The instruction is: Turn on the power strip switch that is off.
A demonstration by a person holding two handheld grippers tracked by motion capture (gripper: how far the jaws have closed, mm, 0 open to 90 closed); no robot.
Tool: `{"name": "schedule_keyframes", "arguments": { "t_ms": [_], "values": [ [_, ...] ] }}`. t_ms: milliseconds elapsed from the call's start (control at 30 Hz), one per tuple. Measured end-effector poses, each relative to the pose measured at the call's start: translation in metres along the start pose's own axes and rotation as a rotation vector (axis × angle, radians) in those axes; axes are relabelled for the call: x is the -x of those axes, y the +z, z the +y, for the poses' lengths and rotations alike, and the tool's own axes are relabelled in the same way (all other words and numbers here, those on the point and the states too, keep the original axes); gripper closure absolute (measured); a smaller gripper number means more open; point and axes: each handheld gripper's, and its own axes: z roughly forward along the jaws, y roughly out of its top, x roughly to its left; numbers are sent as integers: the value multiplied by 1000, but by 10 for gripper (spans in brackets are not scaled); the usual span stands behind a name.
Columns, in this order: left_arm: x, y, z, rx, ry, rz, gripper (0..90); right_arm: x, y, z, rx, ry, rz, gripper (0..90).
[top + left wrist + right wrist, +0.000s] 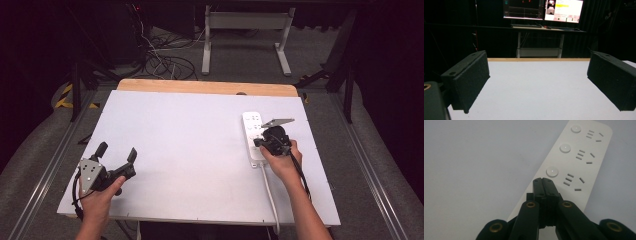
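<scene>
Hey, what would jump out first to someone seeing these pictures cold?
The white power strip at the right of the white table, with the right gripper poised over it, fingers shut, tips by a round button. Then the left gripper at the near left, fingers spread wide over bare table.

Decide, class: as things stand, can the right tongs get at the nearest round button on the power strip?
Probably yes: the right tongs, shut, hover just short of the nearest round button on the power strip, with nothing between.
</scene>
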Motion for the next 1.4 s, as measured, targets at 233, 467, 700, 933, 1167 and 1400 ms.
{"name": "schedule_keyframes", "arguments": {
  "t_ms": [233,467,700,933,1167,1400],
  "values": [
    [1,1,-1,-2,2,-4,46,-3,7,-1,-28,-14,0,900],
    [1,0,0,-2,2,-2,47,-2,8,-5,-10,11,1,900],
    [1,-1,0,-1,-2,-1,48,-6,9,-7,1,4,-25,900],
    [1,-1,-1,-4,-1,-2,49,-6,9,-7,-2,11,-29,900],
    [1,-1,-1,-4,1,-2,50,-9,9,-7,-5,1,-48,900],
    [1,-1,-1,-5,3,-3,51,-7,9,-7,-4,20,-34,900]
  ]
}}
